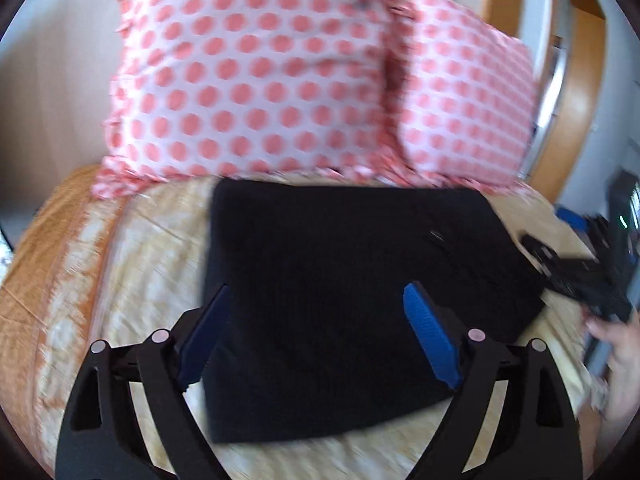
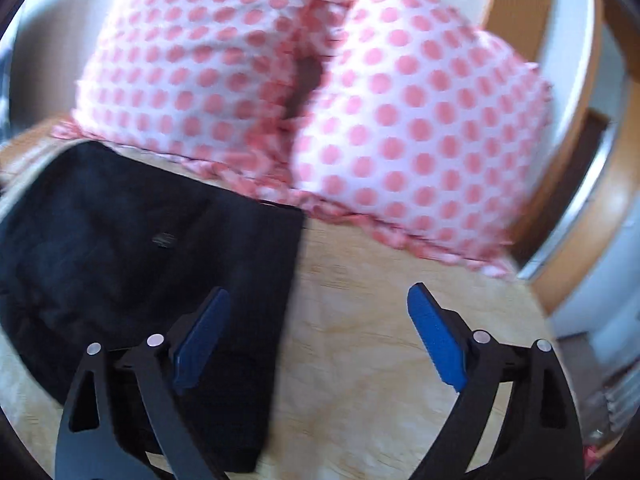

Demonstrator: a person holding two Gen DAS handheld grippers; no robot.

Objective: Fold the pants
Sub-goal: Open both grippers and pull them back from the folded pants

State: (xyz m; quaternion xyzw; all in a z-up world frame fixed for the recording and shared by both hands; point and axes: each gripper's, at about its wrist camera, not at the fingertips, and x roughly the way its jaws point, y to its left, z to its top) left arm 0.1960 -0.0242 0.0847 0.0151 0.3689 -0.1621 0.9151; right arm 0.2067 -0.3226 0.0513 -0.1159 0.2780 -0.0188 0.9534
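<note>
The black pants (image 1: 340,280) lie folded into a compact rectangle on the cream and orange bedspread (image 1: 132,264). My left gripper (image 1: 320,300) is open and empty, hovering above the pants' near half. In the right wrist view the pants (image 2: 140,260) fill the left side. My right gripper (image 2: 320,300) is open and empty, its left finger over the pants' right edge, its right finger over bare bedspread (image 2: 380,300). The right gripper also shows in the left wrist view (image 1: 568,268) at the pants' right edge, held by a hand.
Two pink polka-dot pillows (image 1: 260,72) stand at the head of the bed, just behind the pants; they also show in the right wrist view (image 2: 420,128). A wooden bed frame (image 1: 580,92) curves along the right side. Both views are motion-blurred.
</note>
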